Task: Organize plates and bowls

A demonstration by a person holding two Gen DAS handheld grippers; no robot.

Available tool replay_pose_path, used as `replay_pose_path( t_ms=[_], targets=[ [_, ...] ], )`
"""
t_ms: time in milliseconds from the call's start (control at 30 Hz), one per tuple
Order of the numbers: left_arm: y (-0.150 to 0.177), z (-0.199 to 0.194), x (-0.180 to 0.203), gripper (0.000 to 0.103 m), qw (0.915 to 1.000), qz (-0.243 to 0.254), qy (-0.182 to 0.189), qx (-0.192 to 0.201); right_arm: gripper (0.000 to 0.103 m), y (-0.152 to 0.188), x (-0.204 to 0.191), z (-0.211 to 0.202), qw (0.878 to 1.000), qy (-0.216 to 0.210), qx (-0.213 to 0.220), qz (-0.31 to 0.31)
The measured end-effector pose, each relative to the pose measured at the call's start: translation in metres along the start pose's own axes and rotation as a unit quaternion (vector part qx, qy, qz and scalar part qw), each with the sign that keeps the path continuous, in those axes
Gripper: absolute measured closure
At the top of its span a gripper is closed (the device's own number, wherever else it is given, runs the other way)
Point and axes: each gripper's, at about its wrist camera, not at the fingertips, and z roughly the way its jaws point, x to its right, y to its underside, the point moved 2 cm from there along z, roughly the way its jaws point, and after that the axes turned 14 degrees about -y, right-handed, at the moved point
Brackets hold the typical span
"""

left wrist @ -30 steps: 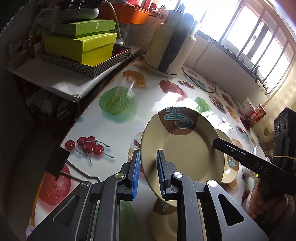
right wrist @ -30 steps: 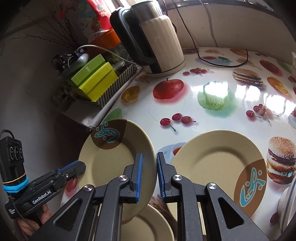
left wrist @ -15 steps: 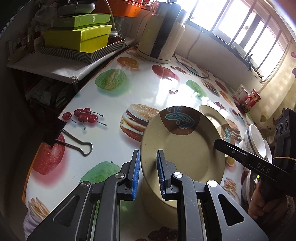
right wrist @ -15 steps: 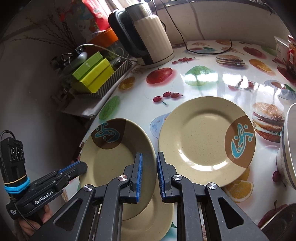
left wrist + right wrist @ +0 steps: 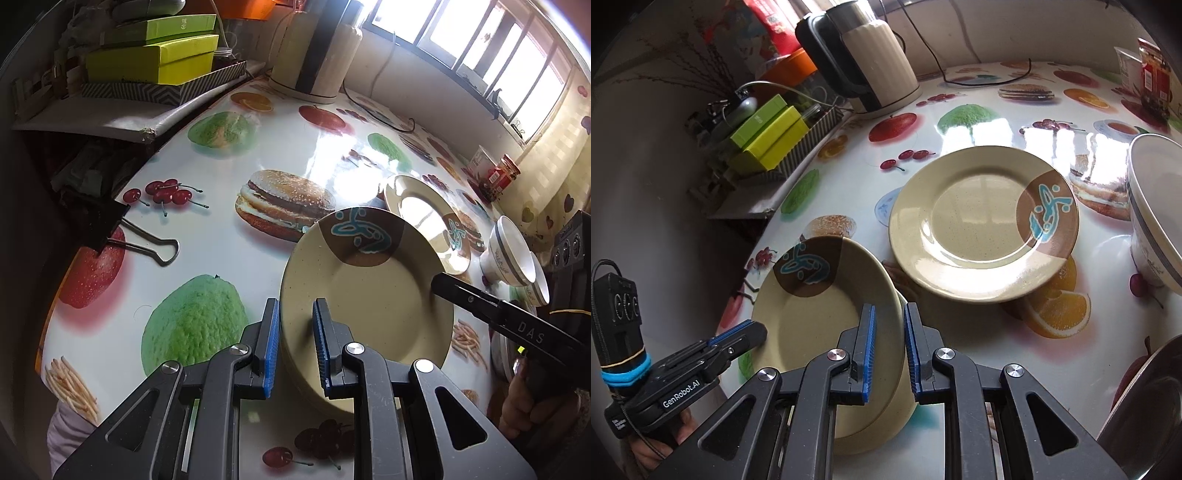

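Note:
A beige plate with a brown patch and a blue motif (image 5: pixel 369 295) (image 5: pixel 820 325) is held between both grippers. My left gripper (image 5: pixel 294 345) is shut on its left rim. My right gripper (image 5: pixel 889 352) is shut on its right rim. Beneath it lies another beige plate, whose edge (image 5: pixel 905 398) shows under the right rim. A third plate of the same pattern (image 5: pixel 984 225) (image 5: pixel 428 218) lies flat further out on the table. White bowls with a grey band (image 5: pixel 511 254) (image 5: pixel 1152 210) stand to the right.
The table (image 5: pixel 207 236) has a glossy fruit and burger print. A black binder clip (image 5: pixel 110 225) lies at its left edge. A kettle (image 5: pixel 864 62) with a cord stands at the back. Green boxes (image 5: pixel 155 55) sit on a side shelf. A dark metal bowl (image 5: pixel 1145 413) is at the lower right.
Both grippers have carried the held plate back toward the near table edge and lowered it onto the lower plate. The lying plate and bowls have come further into view.

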Motion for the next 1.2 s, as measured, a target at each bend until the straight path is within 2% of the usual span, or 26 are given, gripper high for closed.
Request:
replay_pose_path(
  t_ms=[1200],
  targets=[
    [0.01,0.004,0.004,0.084,0.9999,0.008,-0.006,-0.009,0.086,0.016,0.002,-0.002,1.0,0.022,-0.001,-0.005]
  ],
)
